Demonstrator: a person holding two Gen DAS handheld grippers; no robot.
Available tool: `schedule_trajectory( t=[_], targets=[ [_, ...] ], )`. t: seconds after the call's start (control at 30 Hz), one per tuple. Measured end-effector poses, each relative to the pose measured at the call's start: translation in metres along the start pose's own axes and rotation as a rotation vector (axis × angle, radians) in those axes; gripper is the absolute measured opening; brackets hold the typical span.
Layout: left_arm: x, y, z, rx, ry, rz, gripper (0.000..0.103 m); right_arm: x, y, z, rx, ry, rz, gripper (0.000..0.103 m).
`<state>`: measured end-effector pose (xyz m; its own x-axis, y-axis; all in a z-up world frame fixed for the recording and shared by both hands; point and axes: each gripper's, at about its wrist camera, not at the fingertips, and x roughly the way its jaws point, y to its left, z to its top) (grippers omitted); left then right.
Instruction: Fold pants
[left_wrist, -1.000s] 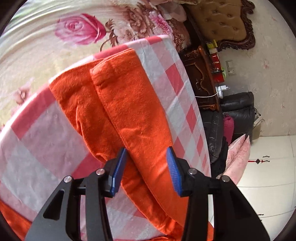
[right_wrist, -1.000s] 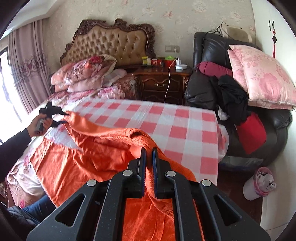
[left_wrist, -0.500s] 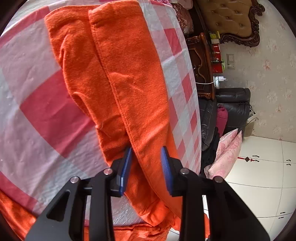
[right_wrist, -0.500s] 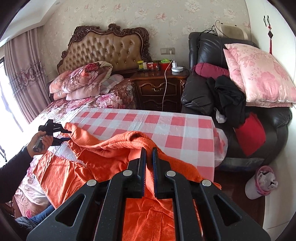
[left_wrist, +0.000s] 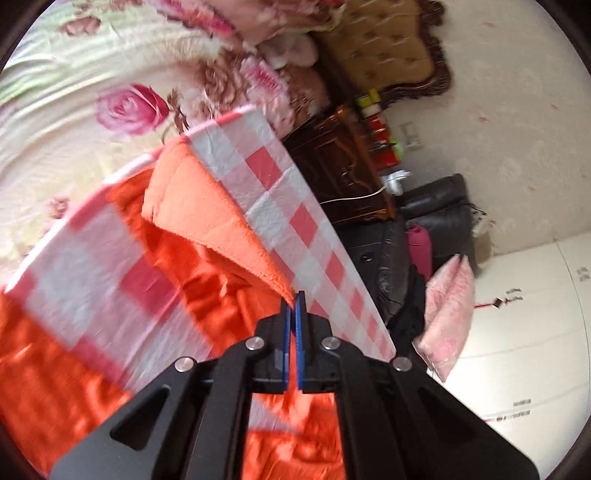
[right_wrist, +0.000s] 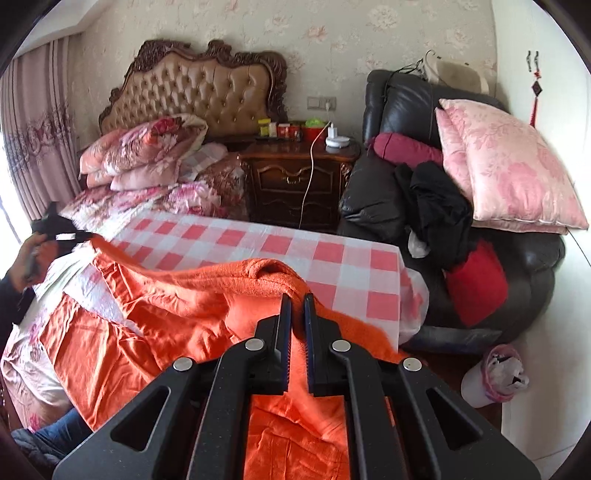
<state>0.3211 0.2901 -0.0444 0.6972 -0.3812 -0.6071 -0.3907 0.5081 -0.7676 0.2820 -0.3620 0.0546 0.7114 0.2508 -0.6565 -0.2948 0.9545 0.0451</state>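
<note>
Left wrist: fingers (left_wrist: 294, 297) pinch pants (left_wrist: 207, 206), blurry | right fingers (right_wrist: 297, 300) seemingly clamp pants (right_wrist: 236, 280)

Honestly, you couldn't read a single word, number or logo anywhere in either view. The bottles and boxes on the nightstand (right_wrist: 295, 129) were way too small to make out, and the dark marks on the white cabinet doors (left_wrist: 517, 402) were just blur.
</note>
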Motion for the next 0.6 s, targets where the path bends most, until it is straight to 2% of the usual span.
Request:
schedule_trajectory(
  t=[0.07,0.17,0.27,0.33,0.37,0.43,0.53,0.57,0.6],
  targets=[
    [-0.049,0.025,-0.039,0.033,-0.029,-0.017,0.001,-0.014,0.009,-0.023,-0.025,0.000,-0.002,0.007],
    [-0.089,0.086,-0.102,0.026,-0.016,0.019,0.001,-0.022,0.025,-0.093,-0.020,0.080,-0.002,0.007],
    [-0.093,0.149,-0.151,-0.036,0.028,0.069,0.001,-0.017,0.030,-0.160,0.078,0.178,0.026,0.007],
    [-0.088,0.179,-0.167,-0.083,0.048,0.094,0.001,-0.010,0.027,-0.198,0.193,0.233,0.077,0.007],
    [-0.087,0.186,-0.171,-0.086,0.041,0.078,0.001,-0.009,0.027,-0.208,0.233,0.246,0.088,0.008],
    [-0.089,0.187,-0.172,-0.062,0.020,0.071,0.001,-0.012,0.025,-0.224,0.334,0.236,0.099,0.016],
    [-0.089,0.185,-0.172,-0.040,0.003,0.044,0.001,-0.021,0.016,-0.239,0.502,0.211,0.168,0.027],
    [-0.089,0.186,-0.172,-0.045,0.002,0.034,0.001,-0.026,0.010,-0.244,0.590,0.182,0.209,0.041],
    [-0.088,0.188,-0.174,-0.048,0.002,0.023,0.001,-0.030,0.004,-0.250,0.670,0.158,0.243,0.062]
  ],
)
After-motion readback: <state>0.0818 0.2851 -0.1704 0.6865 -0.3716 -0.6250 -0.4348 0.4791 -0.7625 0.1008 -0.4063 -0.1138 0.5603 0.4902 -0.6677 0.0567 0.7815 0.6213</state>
